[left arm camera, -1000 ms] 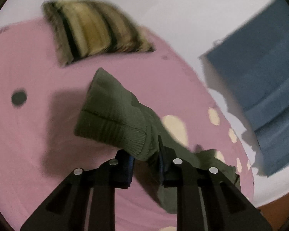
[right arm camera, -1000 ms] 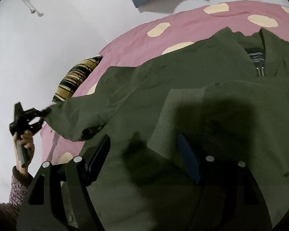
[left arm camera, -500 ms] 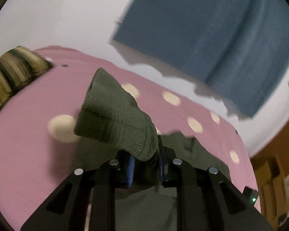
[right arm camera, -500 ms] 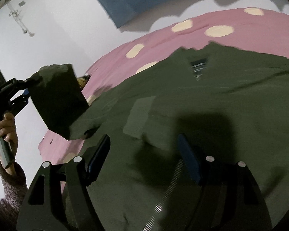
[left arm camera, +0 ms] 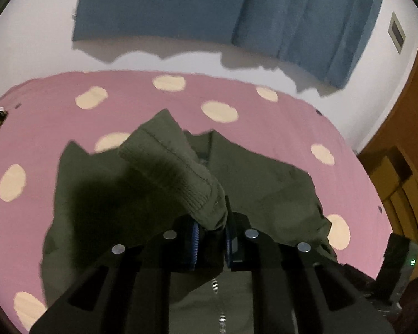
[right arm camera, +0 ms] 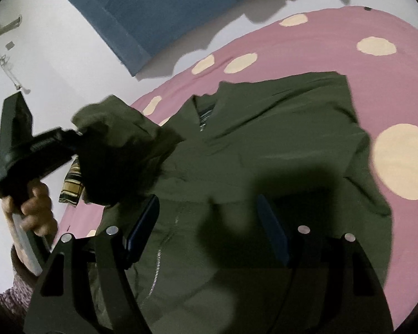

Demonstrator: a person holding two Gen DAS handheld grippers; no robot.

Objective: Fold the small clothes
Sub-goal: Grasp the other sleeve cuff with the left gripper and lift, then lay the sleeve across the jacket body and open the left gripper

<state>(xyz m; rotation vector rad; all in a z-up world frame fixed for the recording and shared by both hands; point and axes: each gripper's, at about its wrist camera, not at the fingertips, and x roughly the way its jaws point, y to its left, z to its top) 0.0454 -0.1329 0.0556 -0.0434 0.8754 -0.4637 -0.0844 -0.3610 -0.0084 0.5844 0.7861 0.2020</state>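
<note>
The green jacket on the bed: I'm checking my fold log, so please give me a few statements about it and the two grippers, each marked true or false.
1. The left gripper is shut on the jacket's ribbed sleeve cuff. True.
2. The right gripper is clamped on the jacket's hem. False: its jaws stand wide apart above the green jacket, holding nothing.
3. The jacket lies on a pink bedspread with cream dots. True.
4. The jacket's zipper faces down, out of sight. False: it shows on the upper side in both views.
5. The cuff lies flat on the bedspread. False: the left gripper holds it lifted over the jacket's body.
</note>
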